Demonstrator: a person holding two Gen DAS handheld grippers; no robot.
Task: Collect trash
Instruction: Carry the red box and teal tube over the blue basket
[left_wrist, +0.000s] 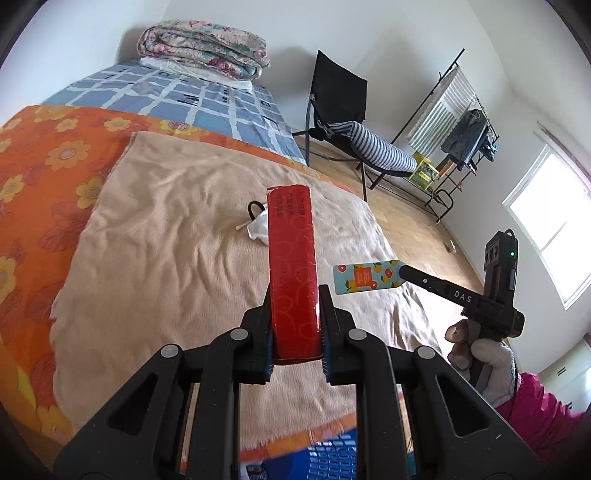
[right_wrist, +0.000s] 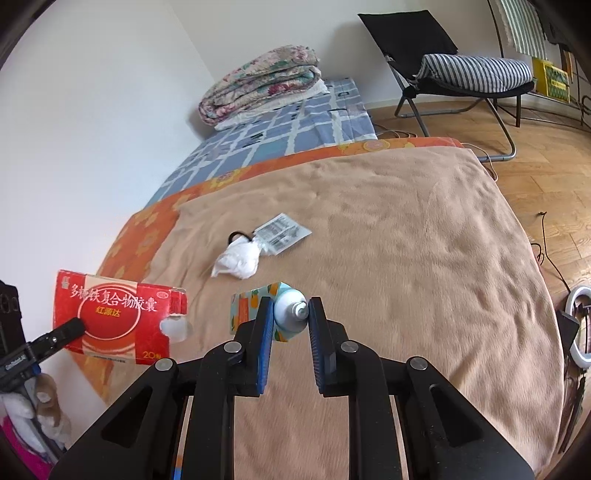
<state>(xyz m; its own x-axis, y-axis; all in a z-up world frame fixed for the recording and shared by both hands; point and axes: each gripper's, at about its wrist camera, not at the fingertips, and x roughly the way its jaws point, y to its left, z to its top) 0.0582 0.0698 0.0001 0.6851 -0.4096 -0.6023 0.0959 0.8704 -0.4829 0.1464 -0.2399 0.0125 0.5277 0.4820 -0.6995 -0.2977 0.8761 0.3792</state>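
Note:
My left gripper (left_wrist: 293, 295) is shut on a red medicine box (left_wrist: 293, 266), held edge-on above the tan blanket; the box also shows at the left of the right wrist view (right_wrist: 118, 317). My right gripper (right_wrist: 290, 308) is shut on a small tube with an orange-fruit print (right_wrist: 284, 314), seen flat from the side in the left wrist view (left_wrist: 365, 277). On the blanket lie a crumpled white tissue (right_wrist: 238, 258), a black hair tie (right_wrist: 236, 235), a printed foil sachet (right_wrist: 280, 232) and a cotton swab (left_wrist: 242, 225).
The tan blanket (right_wrist: 406, 258) covers an orange floral bedspread (left_wrist: 44, 177). A folded quilt (left_wrist: 203, 48) lies at the bed's far end. A black chair with a striped cushion (right_wrist: 476, 72) and a clothes rack (left_wrist: 458, 122) stand on the wood floor. A blue basket (left_wrist: 328, 458) is below me.

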